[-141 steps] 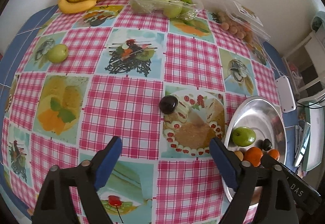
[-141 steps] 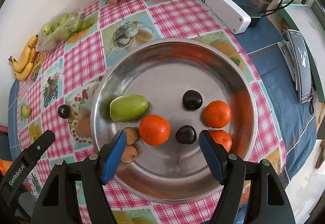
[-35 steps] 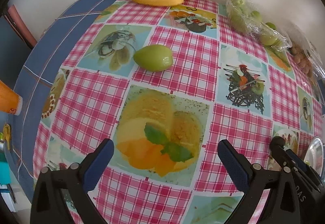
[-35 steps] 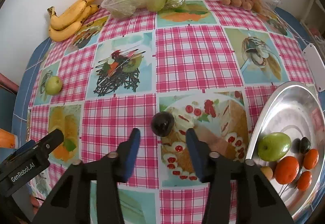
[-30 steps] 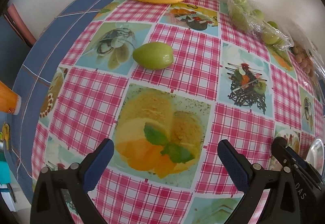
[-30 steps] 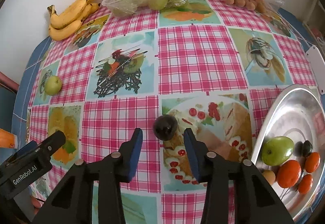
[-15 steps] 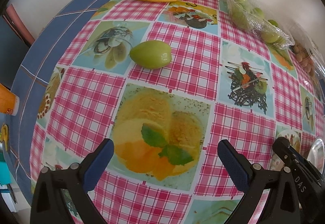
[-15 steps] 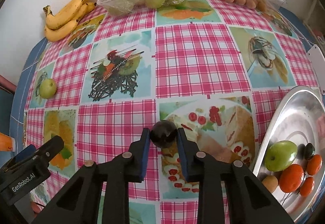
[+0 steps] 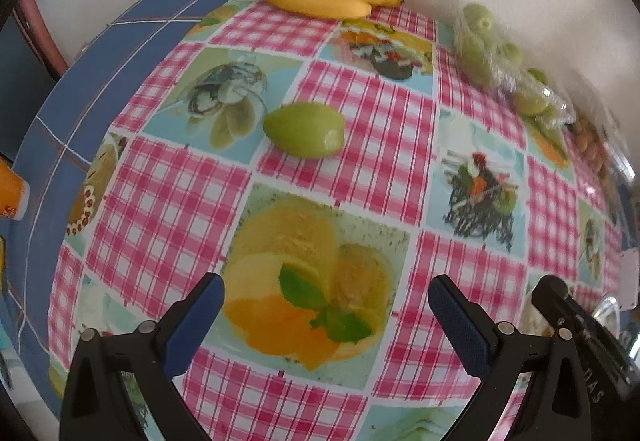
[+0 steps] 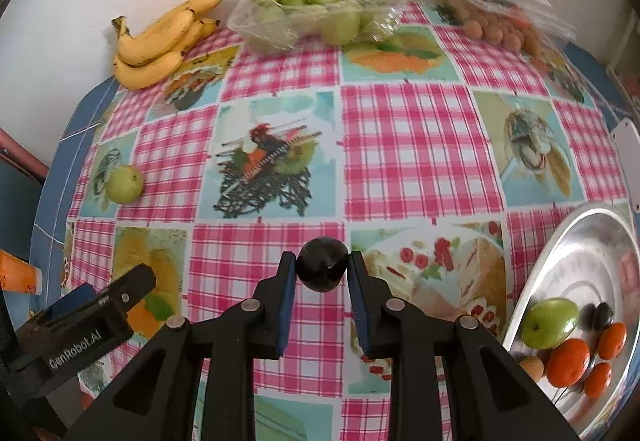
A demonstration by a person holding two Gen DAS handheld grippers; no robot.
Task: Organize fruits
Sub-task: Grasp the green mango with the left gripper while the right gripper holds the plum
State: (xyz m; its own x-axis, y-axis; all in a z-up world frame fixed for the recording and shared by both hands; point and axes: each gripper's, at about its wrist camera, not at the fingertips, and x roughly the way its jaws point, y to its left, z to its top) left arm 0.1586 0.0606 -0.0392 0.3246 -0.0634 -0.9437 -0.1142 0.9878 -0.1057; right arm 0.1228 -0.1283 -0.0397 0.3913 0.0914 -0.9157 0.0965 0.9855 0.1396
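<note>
A dark plum point(image 10: 323, 264) sits between the blue pads of my right gripper point(image 10: 322, 267), which is shut on it just above the checked tablecloth. To the right, a steel bowl point(image 10: 592, 241) holds a green fruit point(image 10: 550, 322), several oranges point(image 10: 568, 362) and dark plums point(image 10: 603, 315). My left gripper point(image 9: 326, 301) is open over a printed yellow dessert picture, with nothing between its fingers. A loose green fruit point(image 9: 304, 129) lies on the cloth beyond it, also seen as the green fruit point(image 10: 125, 184) at the left in the right wrist view.
A bunch of bananas point(image 10: 160, 41) lies against the wall, with a bag of green fruit point(image 10: 316, 17) and a bag of small brown fruit point(image 10: 500, 21) to its right. An orange object point(image 9: 10, 187) stands at the left table edge. A white box point(image 10: 630, 153) lies near the bowl.
My right gripper closed its pads onto the dark plum and lifted it slightly off the cloth. The left gripper stayed open and hardly moved.
</note>
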